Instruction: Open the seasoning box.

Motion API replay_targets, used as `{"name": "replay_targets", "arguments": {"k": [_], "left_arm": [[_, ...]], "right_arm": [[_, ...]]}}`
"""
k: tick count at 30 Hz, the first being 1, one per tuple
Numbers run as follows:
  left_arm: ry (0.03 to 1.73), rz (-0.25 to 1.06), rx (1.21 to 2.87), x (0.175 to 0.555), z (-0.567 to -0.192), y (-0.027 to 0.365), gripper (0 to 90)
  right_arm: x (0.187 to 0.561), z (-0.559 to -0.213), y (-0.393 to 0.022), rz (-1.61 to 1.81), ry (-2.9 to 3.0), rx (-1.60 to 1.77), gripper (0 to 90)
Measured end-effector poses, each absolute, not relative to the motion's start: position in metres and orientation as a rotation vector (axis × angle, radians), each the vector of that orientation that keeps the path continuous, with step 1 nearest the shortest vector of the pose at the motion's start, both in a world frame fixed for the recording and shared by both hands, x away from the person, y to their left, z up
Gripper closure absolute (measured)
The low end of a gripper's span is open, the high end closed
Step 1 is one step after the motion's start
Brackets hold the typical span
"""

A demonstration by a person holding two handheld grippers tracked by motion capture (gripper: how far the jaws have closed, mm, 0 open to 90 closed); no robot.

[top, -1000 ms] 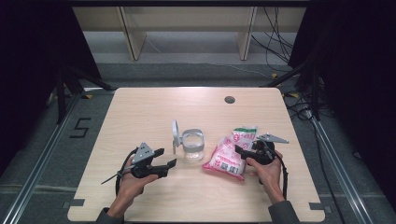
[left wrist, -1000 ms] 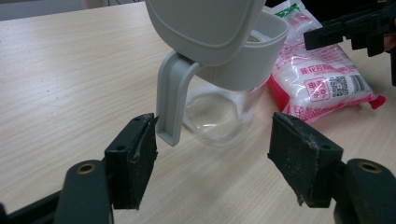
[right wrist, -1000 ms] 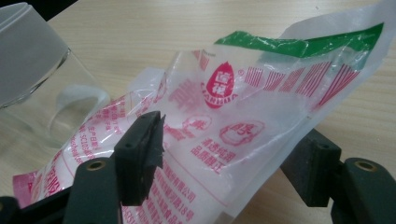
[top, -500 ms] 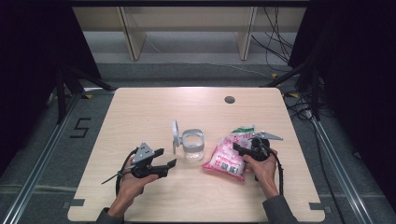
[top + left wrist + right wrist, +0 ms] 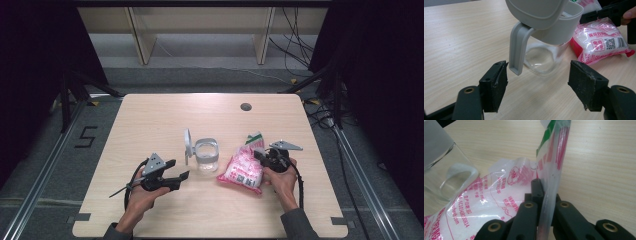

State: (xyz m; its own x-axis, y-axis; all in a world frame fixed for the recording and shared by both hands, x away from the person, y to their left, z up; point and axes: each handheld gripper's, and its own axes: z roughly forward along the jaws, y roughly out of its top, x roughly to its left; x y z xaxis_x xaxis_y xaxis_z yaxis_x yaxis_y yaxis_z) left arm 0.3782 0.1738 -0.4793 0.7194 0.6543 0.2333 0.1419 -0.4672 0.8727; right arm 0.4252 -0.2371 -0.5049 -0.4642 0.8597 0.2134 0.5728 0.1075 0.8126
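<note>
Right gripper (image 5: 261, 156), seen from above, has just closed its jaws onto the top edge of the pink-printed bag (image 5: 242, 170) lying on the worktop (image 5: 150, 115) beside the open-lidded jar (image 5: 206, 155), so lifting looks possible; the left gripper (image 5: 537, 82) view shows jaws apart before the jar's handle and a QR code on the bag, and the right gripper view shows digits "03814".

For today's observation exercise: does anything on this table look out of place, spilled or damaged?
Nothing is spilled. The jar stands upright with its hinged lid flipped open. The pink bag lies beside it, its top edge pinched in the right gripper, whose jaws have just closed.
</note>
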Motion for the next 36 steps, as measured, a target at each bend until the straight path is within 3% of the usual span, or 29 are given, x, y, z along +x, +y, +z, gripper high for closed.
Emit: {"name": "replay_targets", "arguments": {"k": [36], "left_arm": [[0.604,0.654,2.011,0.366,-0.494,0.14,31.5]], "right_arm": [[0.376,-0.438,-0.201,1.464,2.012,1.024,90.0]]}}
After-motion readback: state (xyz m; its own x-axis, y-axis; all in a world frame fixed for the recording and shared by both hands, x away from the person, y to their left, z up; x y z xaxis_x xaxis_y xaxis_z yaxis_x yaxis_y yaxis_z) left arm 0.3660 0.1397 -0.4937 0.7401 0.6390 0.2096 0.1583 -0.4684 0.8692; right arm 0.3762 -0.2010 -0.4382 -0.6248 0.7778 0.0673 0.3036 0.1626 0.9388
